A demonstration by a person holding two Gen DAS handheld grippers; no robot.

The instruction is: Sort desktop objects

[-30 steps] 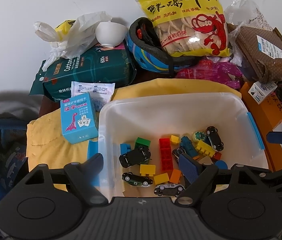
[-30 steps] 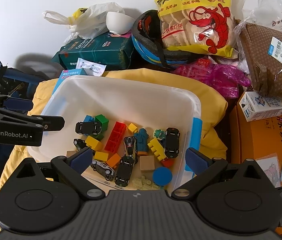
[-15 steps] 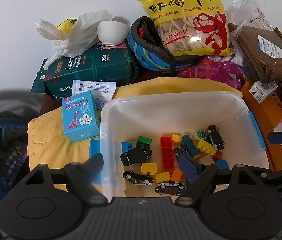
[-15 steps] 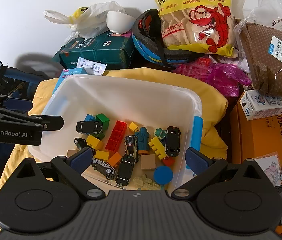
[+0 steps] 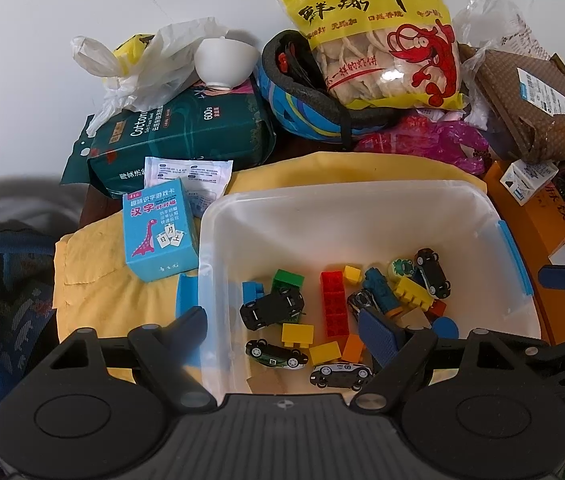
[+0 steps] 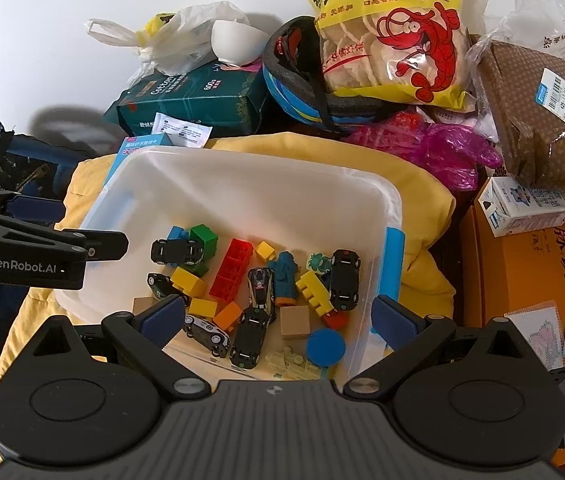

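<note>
Both grippers hover over the bin (image 5: 498, 216), holding nothing. Left gripper (image 5: 286, 332): fingers spread wide, straddling the bin's near-left wall. Right gripper (image 6: 278, 316): fingers also wide apart, above the toys.

Bin sits on a yellow cloth (image 5: 94, 280), clutter behind it. Inside: cars, blocks, a blue disc (image 6: 325, 346).

Likely step: picking one toy. Best to drop straight down on a piece lying free and close across its narrow width.

Red block (image 6: 231, 269): long axis runs near-to-far, leaning right. Black car (image 6: 341, 279) lies near-to-far too.
</note>
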